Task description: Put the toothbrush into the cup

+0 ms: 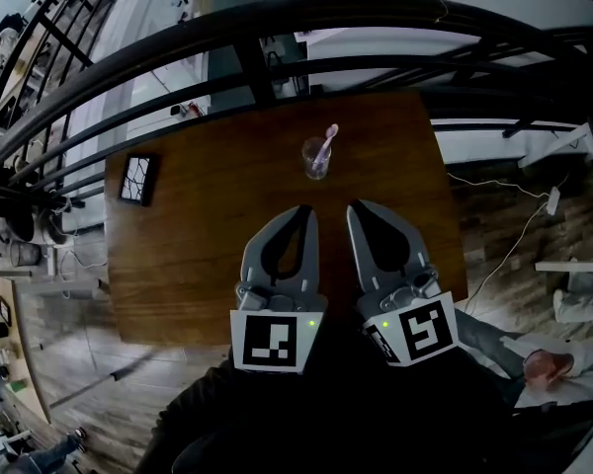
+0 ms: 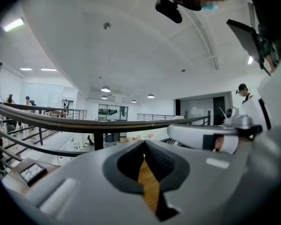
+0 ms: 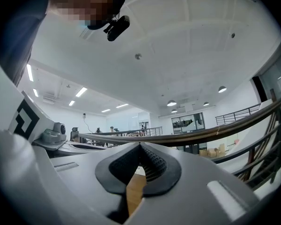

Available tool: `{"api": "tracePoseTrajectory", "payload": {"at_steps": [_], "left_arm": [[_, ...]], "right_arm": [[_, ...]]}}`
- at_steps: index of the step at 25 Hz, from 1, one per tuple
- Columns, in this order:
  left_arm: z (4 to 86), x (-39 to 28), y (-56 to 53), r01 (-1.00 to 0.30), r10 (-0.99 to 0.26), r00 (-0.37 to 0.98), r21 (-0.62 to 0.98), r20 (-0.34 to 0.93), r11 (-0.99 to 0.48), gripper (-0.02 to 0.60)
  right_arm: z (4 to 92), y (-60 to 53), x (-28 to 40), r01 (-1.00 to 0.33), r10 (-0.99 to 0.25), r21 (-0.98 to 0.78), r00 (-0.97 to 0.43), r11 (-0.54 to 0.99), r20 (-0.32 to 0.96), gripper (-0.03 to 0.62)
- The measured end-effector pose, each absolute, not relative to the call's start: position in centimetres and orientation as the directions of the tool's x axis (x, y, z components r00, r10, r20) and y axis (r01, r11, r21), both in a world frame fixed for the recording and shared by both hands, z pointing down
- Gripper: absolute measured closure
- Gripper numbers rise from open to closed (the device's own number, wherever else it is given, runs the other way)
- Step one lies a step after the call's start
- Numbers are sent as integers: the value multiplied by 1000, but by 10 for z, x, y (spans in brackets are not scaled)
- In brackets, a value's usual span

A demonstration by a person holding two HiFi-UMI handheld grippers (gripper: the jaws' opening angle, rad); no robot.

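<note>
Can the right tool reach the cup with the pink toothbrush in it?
Probably yes. Only bare brown wooden table lies between the right tool and the clear glass cup holding the pink toothbrush. The tool is shut, so it would have to open.

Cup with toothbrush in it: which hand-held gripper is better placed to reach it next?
Left, marginally. The toothbrush already stands in the cup. Both are shut and empty, short of it. The left hand-held gripper points almost straight at the cup; the right hand-held gripper sits further to its side.
</note>
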State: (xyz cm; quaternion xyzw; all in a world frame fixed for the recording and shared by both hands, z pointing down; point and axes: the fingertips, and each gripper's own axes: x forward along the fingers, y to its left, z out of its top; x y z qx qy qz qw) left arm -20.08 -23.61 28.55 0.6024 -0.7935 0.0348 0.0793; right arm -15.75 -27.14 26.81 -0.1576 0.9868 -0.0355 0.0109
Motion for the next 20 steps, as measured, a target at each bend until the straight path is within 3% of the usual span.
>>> {"api": "tracePoseTrajectory", "payload": {"at_steps": [20], "left_arm": [[283, -190, -236, -959, -950, -271, 37, 158, 280, 572]], "right_arm": [[266, -272, -151, -304, -307, -103, -952, 947, -12, 594]]}}
